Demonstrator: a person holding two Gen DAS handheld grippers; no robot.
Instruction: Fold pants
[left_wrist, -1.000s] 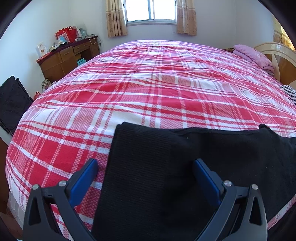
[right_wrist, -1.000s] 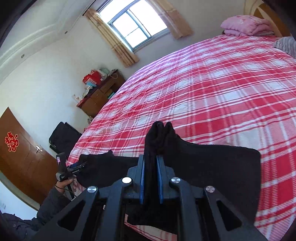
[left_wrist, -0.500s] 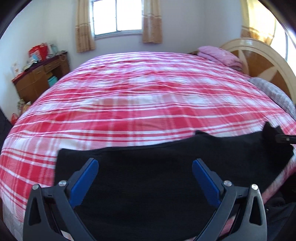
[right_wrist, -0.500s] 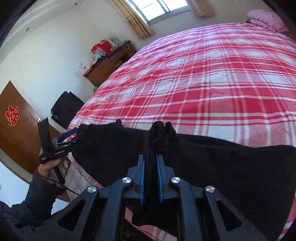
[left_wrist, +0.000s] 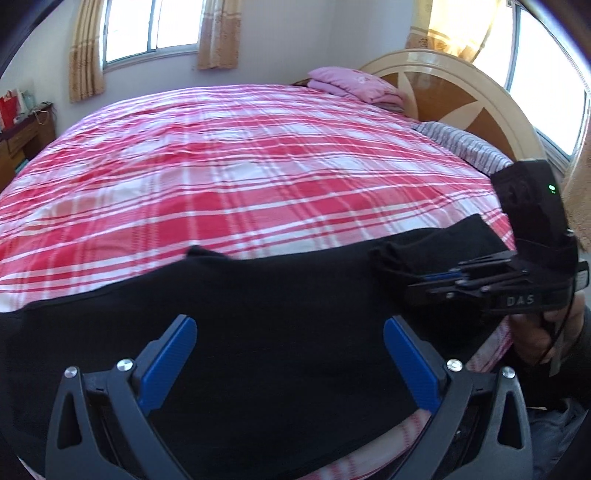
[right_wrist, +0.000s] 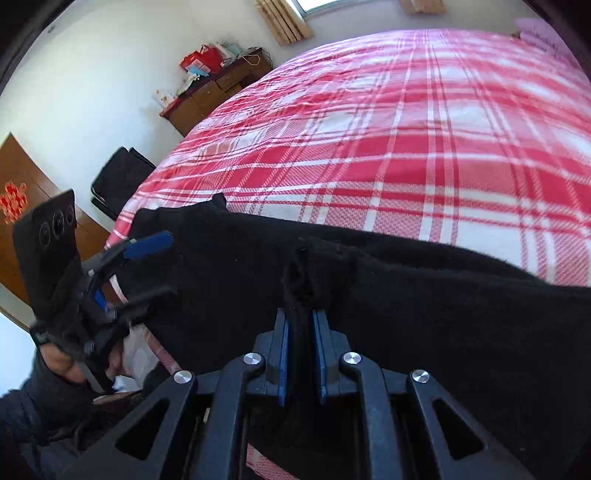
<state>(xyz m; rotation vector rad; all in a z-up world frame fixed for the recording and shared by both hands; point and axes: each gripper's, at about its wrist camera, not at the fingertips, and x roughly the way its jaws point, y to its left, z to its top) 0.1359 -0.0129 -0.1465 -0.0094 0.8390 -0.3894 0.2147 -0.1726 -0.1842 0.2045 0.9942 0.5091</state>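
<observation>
The black pants (left_wrist: 258, 317) lie along the near edge of a bed with a red and white plaid cover (left_wrist: 229, 177). My left gripper (left_wrist: 290, 354) is open and empty, hovering just over the middle of the pants. My right gripper (right_wrist: 300, 343) is shut on a bunched fold of the pants (right_wrist: 369, 295). In the left wrist view the right gripper (left_wrist: 436, 275) is at the right end of the pants, pinching the cloth. In the right wrist view the left gripper (right_wrist: 147, 266) is at the left end, jaws apart.
A folded pink blanket (left_wrist: 354, 83) and a striped pillow (left_wrist: 461, 146) lie at the curved wooden headboard (left_wrist: 465, 99). A wooden dresser (right_wrist: 218, 88) with clutter stands by the far wall. A black bag (right_wrist: 118, 181) and a brown door (right_wrist: 22, 206) are left of the bed.
The left gripper has swung to the right along the pants, so the right gripper now shows in its view. The right gripper stays shut on the cloth and has turned left.
</observation>
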